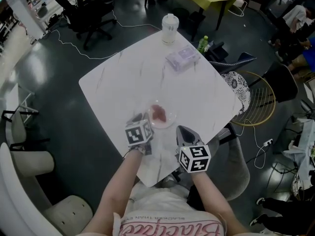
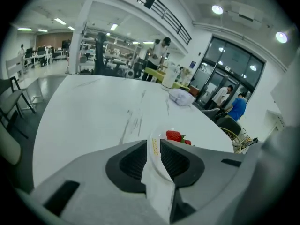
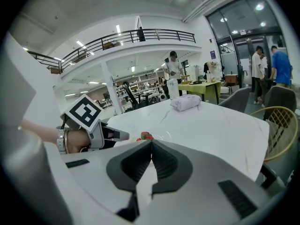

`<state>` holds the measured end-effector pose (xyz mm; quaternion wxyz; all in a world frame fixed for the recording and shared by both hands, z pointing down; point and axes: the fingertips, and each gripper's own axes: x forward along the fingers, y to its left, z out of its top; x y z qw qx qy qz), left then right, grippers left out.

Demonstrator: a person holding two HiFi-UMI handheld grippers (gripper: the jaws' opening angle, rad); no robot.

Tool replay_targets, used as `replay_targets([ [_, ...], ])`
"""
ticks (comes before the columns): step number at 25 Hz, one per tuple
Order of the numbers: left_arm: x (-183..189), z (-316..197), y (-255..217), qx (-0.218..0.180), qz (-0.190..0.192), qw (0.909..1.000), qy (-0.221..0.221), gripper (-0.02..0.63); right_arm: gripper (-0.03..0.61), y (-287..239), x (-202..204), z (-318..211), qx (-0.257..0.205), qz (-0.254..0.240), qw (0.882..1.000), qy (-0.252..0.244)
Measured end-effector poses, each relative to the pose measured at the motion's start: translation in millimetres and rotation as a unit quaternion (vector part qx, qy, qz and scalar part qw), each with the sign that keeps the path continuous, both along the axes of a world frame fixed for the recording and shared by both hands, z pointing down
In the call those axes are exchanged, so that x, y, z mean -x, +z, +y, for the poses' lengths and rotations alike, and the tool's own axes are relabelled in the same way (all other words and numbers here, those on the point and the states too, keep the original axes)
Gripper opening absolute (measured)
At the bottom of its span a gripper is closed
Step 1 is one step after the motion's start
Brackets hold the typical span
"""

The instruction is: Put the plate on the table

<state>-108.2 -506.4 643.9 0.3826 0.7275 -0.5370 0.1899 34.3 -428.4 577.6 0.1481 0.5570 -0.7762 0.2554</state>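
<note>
A clear plate [image 1: 166,120] with strawberries [image 1: 158,112] on it is at the near part of the white marble table [image 1: 147,73]. My left gripper [image 1: 146,122] is shut on the plate's left rim; in the left gripper view the rim [image 2: 155,165] runs between the jaws [image 2: 153,146], with the strawberries [image 2: 174,136] just beyond. I cannot tell whether the plate rests on the tabletop or hangs just above it. My right gripper [image 1: 183,130] is just right of the plate, shut with nothing in it [image 3: 151,146]. From there I see the plate [image 3: 161,136] and the left gripper's marker cube [image 3: 83,111].
A white lidded jar [image 1: 169,28] stands at the table's far corner, and a wrapped tissue pack [image 1: 182,58] lies nearer. A green bottle [image 1: 203,43] and a gold wire chair [image 1: 256,100] are off the right edge. White chairs [image 1: 29,161] stand at the left.
</note>
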Motion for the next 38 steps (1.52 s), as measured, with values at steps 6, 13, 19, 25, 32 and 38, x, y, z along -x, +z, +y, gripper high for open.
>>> replay_targets([
  [6,4,15,-33,-0.059,-0.012,0.9980,0.019,0.064,0.003,-16,3,-1,-0.023,0.001,1.000,-0.008],
  [13,-10,50,-95,-0.173,-0.036,0.9811,0.078,0.057,0.003,-47,5,15,-0.064,0.021,0.997,-0.035],
  [19,-24,98,-140,-0.248,0.000,0.9639,0.098,0.018,0.003,-77,9,49,-0.096,0.021,0.994,-0.056],
  [25,-39,162,-187,-0.327,0.022,0.9374,0.118,0.005,0.003,-99,11,96,-0.128,0.029,0.988,-0.083],
  [32,-37,221,-227,-0.387,-0.016,0.9157,0.106,0.005,0.003,-127,19,146,-0.169,0.013,0.979,-0.112],
  [38,-35,254,-252,-0.412,-0.019,0.9037,0.114,0.005,0.003,-179,29,179,-0.239,0.007,0.962,-0.128],
])
